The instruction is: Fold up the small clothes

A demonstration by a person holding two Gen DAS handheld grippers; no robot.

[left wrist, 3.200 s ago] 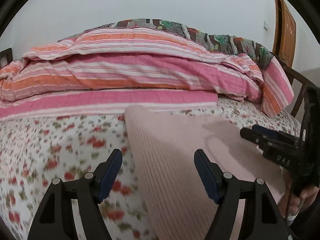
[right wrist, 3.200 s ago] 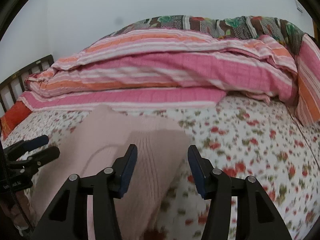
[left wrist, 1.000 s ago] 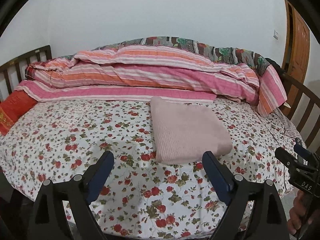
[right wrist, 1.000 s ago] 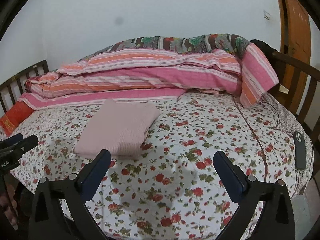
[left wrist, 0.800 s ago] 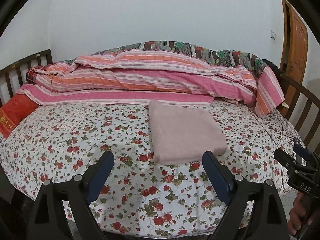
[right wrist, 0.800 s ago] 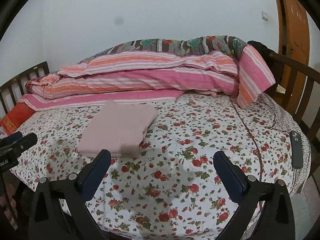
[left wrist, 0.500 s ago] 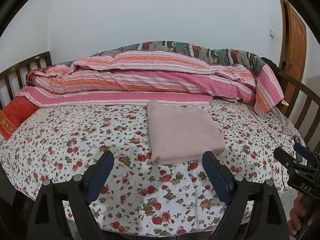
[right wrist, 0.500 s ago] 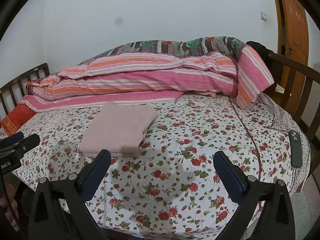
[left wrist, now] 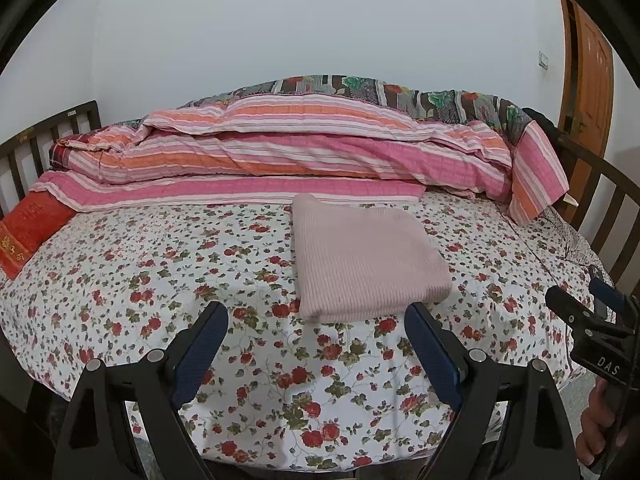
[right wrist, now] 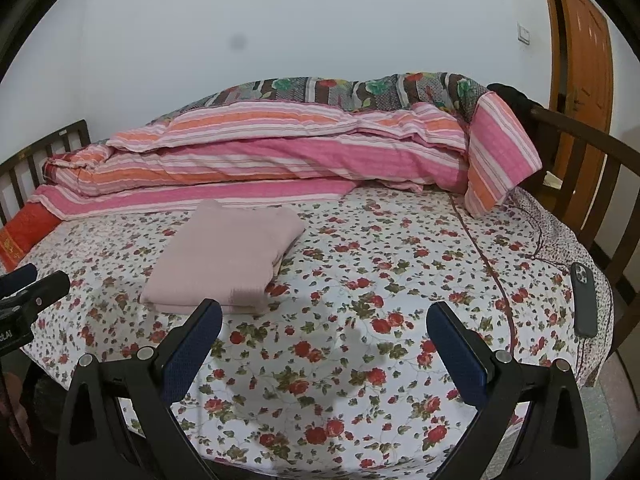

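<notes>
Both wide open and empty, the left hand-held gripper (left wrist: 316,328) sits nearer the folded pink garment (left wrist: 364,258), lying mid-bed with its long axis running near-to-far, while the right hand-held gripper (right wrist: 324,330) has it far-left.

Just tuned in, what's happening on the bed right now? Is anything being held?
Nothing is held. The pink knit garment lies folded into a neat rectangle on the floral bedsheet, in front of the striped quilt. The left gripper and the right gripper are both open and clear of the garment, near the front edge of the bed. A phone lies near the bed's right edge. The fold looks finished.
</notes>
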